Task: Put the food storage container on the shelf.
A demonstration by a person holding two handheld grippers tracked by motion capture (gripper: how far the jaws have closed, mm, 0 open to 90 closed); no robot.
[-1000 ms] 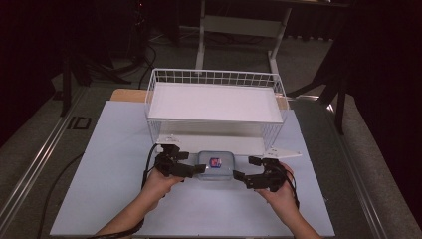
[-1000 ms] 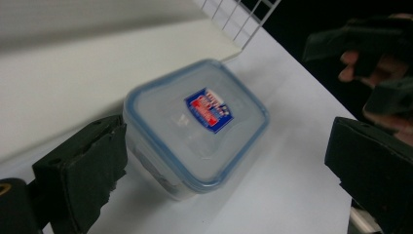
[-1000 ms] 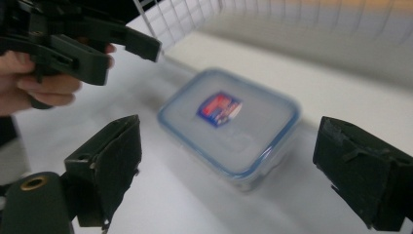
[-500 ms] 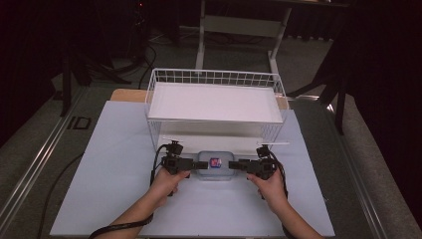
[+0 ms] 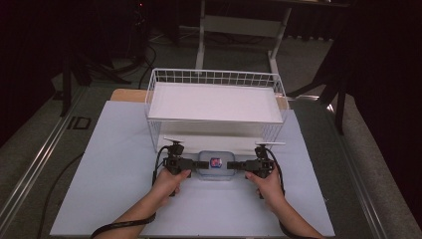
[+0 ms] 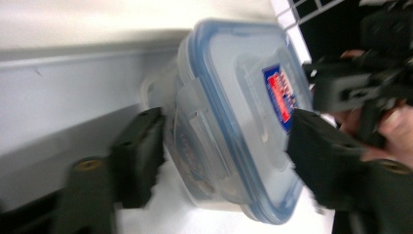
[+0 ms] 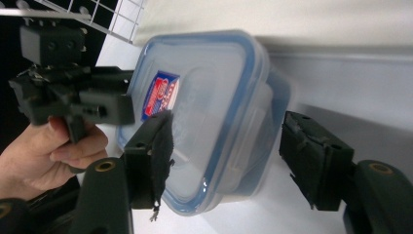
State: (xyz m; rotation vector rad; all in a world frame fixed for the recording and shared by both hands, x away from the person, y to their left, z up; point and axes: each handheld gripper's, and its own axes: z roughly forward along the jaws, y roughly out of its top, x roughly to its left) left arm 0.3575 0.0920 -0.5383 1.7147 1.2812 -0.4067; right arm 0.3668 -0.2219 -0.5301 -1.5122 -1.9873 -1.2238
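Observation:
A clear plastic container with a blue-rimmed lid and a red and blue label lies on the white table, just in front of the wire basket. My left gripper is at its left end and my right gripper at its right end, pointing at each other. Both pairs of jaws have just been closing with the container between them. In the left gripper view the container lies between the jaws of the left gripper, which stand close without a clear press. In the right gripper view one jaw of the right gripper lies over the lid. The other stands a small gap off.
A white wire basket with a white board in it stands right behind the container. The white table top stretches left, right and toward the person. Cables trail from both grippers. Dark floor and stand legs lie beyond the table.
Both hands have come down and inward to the container's two ends. Both pairs of jaws have narrowed around it. The container has not moved.

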